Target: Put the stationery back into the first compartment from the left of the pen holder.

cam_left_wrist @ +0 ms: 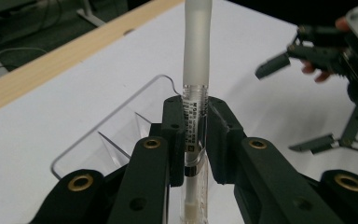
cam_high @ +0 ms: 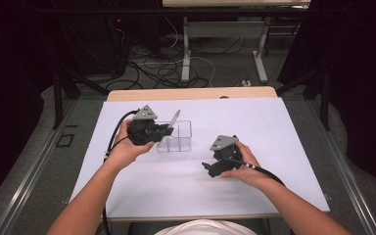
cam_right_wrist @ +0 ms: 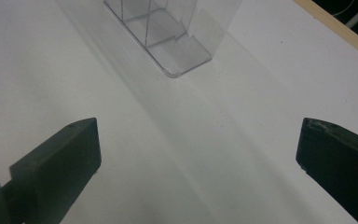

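we are clamping a clear pen-like tube (cam_left_wrist: 196, 70) with a frosted cap and a printed label between the jaws of our left gripper (cam_high: 162, 131), holding it tilted over the clear plastic divided organizer (cam_high: 183, 137). the organizer is sitting on the white sheet (cam_high: 200, 186) toward the far edge of the table (cam_high: 191, 93), left of its middle. our right gripper (cam_high: 211, 167) is resting low over the sheet nearer the front edge, right of the organizer and apart from it, its jaws spread wide with nothing between them.
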A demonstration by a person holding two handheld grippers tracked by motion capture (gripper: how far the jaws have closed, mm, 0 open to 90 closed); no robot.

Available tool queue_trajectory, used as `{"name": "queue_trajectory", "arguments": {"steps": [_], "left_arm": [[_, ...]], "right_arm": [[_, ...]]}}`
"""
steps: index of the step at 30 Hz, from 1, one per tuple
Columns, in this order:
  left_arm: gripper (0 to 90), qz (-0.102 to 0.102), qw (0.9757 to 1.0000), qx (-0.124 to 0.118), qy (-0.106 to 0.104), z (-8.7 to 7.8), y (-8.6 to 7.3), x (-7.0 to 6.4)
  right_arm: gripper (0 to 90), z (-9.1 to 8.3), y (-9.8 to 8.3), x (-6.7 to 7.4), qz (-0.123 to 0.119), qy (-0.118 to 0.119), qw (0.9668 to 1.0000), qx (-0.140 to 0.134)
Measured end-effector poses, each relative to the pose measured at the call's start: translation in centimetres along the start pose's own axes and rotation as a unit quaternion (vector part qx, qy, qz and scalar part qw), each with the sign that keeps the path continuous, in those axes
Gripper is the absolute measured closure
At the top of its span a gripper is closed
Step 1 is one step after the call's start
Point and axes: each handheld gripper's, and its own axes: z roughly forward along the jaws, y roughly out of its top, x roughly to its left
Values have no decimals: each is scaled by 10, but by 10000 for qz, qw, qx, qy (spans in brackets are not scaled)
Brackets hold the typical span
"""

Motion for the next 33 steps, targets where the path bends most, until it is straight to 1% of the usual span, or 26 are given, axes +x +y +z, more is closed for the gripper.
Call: {"name": "queue_trajectory", "arguments": {"steps": [1, 2, 3, 4, 5, 6, 7, 9, 10, 11, 12, 14, 15, 16, 17, 20, 22, 27, 31, 32, 33], "left_arm": [[795, -67, 9999, -95, 74, -1, 1, 2], [795, -101, 9998, -130, 133, -1, 1, 3], [795, -225, 9993, -233, 207, -2, 2, 5], [795, -269, 9991, -250, 223, -3, 2, 7], [795, -339, 9982, -362, 329, -3, 1, 8], [795, -418, 9974, -425, 396, -3, 1, 10], [795, -495, 9965, -479, 473, -3, 0, 12], [795, -584, 9951, -538, 597, -3, -1, 15], [795, -652, 9942, -580, 634, -3, -1, 17], [795, -750, 9925, -708, 651, -3, -2, 19], [795, -799, 9918, -747, 664, -3, -2, 20], [795, -859, 9897, -862, 759, -2, -3, 22], [795, -895, 9884, -913, 814, -1, -4, 23], [795, -911, 9874, -960, 867, -1, -4, 24], [795, -928, 9864, -997, 917, 0, -5, 24], [795, -1007, 9838, -1067, 1025, 3, -6, 25], [795, -1051, 9830, -1077, 1050, 5, -7, 27], [795, -1087, 9823, -1035, 1122, 12, -8, 29], [795, -1128, 9818, -995, 1157, 19, -9, 31], [795, -1155, 9814, -985, 1176, 22, -10, 31], [795, -1155, 9814, -985, 1176, 22, -10, 31]], "right_arm": [[0, 0, -1, -1, 131, 59, 9999, -19], [0, 0, -1, -1, 131, 59, 9999, -19], [0, 0, -2, -2, 213, 42, 9998, -29], [0, 0, -2, -2, 267, 48, 9996, -45], [0, 0, -2, -3, 248, 56, 9997, -58], [0, 0, -2, -3, 248, 56, 9997, -58], [0, -1, -2, -3, 351, 48, 9993, -72], [0, -1, -2, -4, 369, 46, 9993, -93], [0, -1, -2, -4, 369, 46, 9993, -93], [0, -2, -2, -4, 367, 75, 9993, -62], [0, -1, -3, -5, 375, 67, 9992, -150], [0, -1, -3, -5, 383, 65, 9991, -149], [0, -1, -3, -6, 368, 90, 9992, -107], [0, -2, -3, -5, 409, 79, 9991, -105], [0, -1, -3, -6, 400, 53, 9991, -108], [0, -1, -3, -5, 416, 83, 9990, -114], [0, 0, -3, -5, 398, 89, 9991, -135], [0, 1, -3, -5, 433, 145, 9989, -63], [0, 2, -4, -5, 522, 174, 9984, -129], [0, 2, -4, -6, 514, 174, 9985, -79], [0, 3, -4, -7, 505, 157, 9985, -130]]}}
